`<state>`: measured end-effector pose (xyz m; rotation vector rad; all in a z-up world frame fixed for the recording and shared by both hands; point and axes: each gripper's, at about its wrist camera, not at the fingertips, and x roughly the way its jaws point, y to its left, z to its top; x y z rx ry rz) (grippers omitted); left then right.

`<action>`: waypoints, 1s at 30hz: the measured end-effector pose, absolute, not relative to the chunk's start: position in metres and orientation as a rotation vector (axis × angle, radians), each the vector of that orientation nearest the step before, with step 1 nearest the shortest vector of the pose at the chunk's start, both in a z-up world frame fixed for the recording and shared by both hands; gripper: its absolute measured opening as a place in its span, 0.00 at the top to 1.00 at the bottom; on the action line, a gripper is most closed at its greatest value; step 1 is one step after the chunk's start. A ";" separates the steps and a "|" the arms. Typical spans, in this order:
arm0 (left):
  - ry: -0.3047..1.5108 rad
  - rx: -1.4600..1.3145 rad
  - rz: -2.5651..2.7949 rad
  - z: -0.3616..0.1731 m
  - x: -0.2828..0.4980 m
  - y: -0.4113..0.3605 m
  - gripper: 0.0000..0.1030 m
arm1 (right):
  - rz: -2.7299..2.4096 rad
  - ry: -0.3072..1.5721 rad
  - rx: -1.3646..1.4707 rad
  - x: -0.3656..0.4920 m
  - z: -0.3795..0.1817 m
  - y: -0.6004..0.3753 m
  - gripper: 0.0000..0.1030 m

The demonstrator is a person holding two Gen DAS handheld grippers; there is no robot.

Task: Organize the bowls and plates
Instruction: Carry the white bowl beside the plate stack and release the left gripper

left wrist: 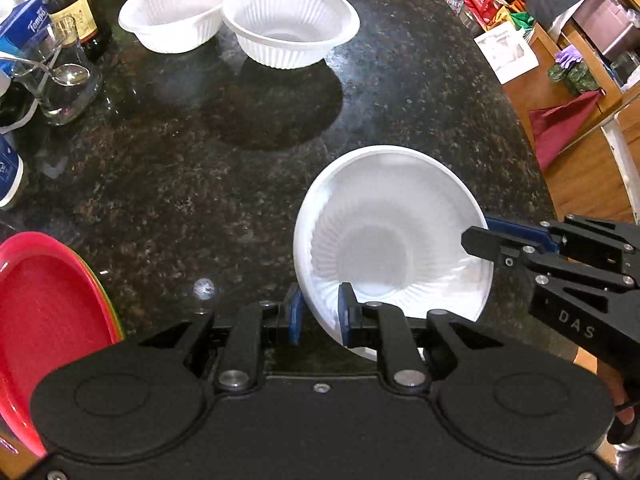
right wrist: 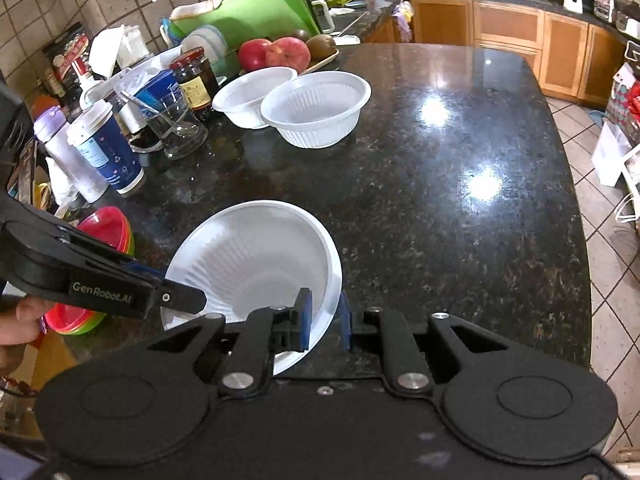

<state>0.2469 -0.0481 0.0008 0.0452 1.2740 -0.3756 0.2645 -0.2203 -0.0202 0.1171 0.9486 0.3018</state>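
Observation:
A white ribbed bowl (left wrist: 384,248) (right wrist: 248,256) hangs tilted over the dark granite counter (right wrist: 440,200), its opening turned toward both cameras. My left gripper (left wrist: 320,316) (right wrist: 188,288) straddles the bowl's near-left rim. One pad is inside the bowl and the outer pad stands a little off the rim, so it is open. My right gripper (right wrist: 326,320) (left wrist: 480,232) is shut on the opposite rim, pads close on both sides. Two more white bowls (left wrist: 176,12) (left wrist: 288,20) sit side by side at the far left. A stack of red, orange and green plates (left wrist: 48,312) (right wrist: 108,224) lies at the near left.
Along the left edge stand a dark jar (right wrist: 196,80), a glass with a spoon (right wrist: 176,128), a blue cup (right wrist: 112,152) and apples (right wrist: 276,54). The counter ends at the right above a tiled floor (right wrist: 608,240). A hand (right wrist: 20,320) holds the left gripper.

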 end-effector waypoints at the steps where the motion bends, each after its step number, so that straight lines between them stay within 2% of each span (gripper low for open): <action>1: 1.273 0.043 -0.376 0.001 0.247 -0.047 0.75 | 0.292 0.949 0.120 0.264 -0.020 -0.219 0.81; 9: 1.255 0.034 -0.413 0.002 0.245 -0.040 0.75 | 0.234 0.950 0.136 0.262 -0.021 -0.215 0.81; 22: 1.173 -0.012 -0.414 0.017 0.236 -0.019 0.75 | 0.234 0.839 0.188 0.251 -0.003 -0.223 0.80; 24: 1.145 -0.008 -0.414 0.022 0.232 -0.016 0.75 | 0.237 0.819 0.193 0.250 0.000 -0.225 0.79; 26: 1.100 -0.006 -0.414 0.028 0.229 -0.015 0.75 | 0.247 0.792 0.199 0.248 0.005 -0.226 0.71; 30: 0.967 -0.012 -0.377 0.040 0.223 -0.011 0.75 | 0.252 0.731 0.183 0.245 0.017 -0.230 0.70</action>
